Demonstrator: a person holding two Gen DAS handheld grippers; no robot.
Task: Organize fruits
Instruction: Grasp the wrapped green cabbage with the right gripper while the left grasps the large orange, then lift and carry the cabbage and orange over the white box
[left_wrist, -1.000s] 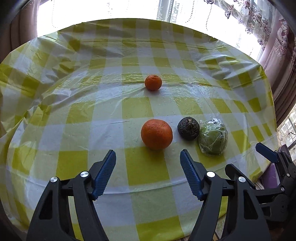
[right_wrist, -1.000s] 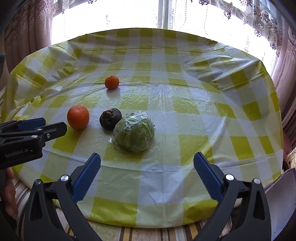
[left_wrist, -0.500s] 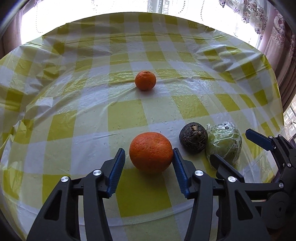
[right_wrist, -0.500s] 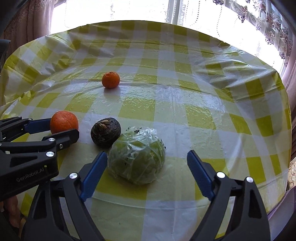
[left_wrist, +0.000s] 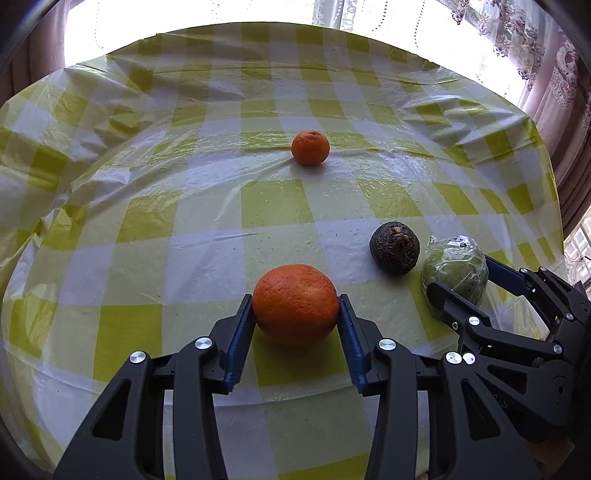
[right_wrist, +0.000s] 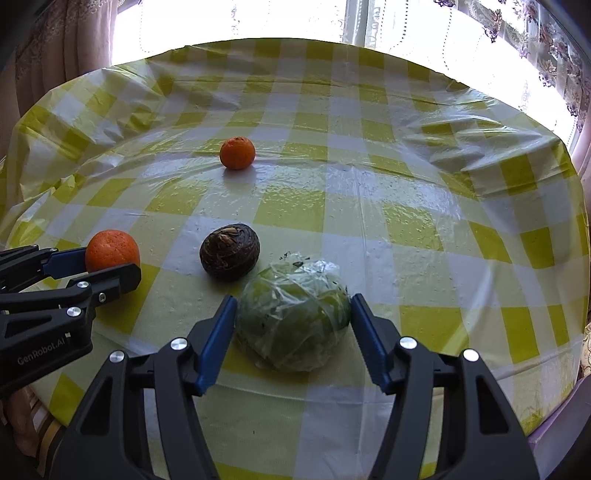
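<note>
A big orange (left_wrist: 296, 303) sits on the checked tablecloth, and my left gripper (left_wrist: 295, 314) is shut on it, both blue pads touching its sides. It also shows in the right wrist view (right_wrist: 110, 250). A green fruit wrapped in clear film (right_wrist: 293, 317) lies between the pads of my right gripper (right_wrist: 293, 314), which touch its sides. It also shows in the left wrist view (left_wrist: 455, 271). A dark brown round fruit (right_wrist: 229, 251) lies between the two. A small orange (right_wrist: 237, 152) sits farther back.
The round table with the yellow and white plastic cloth (left_wrist: 155, 177) has wrinkled edges. Bright windows and curtains (right_wrist: 535, 48) stand behind it. The table's near edge (right_wrist: 332, 458) lies just under my right gripper.
Both grippers moved forward and closed: the left one onto the big orange, the right one around the wrapped green fruit.
</note>
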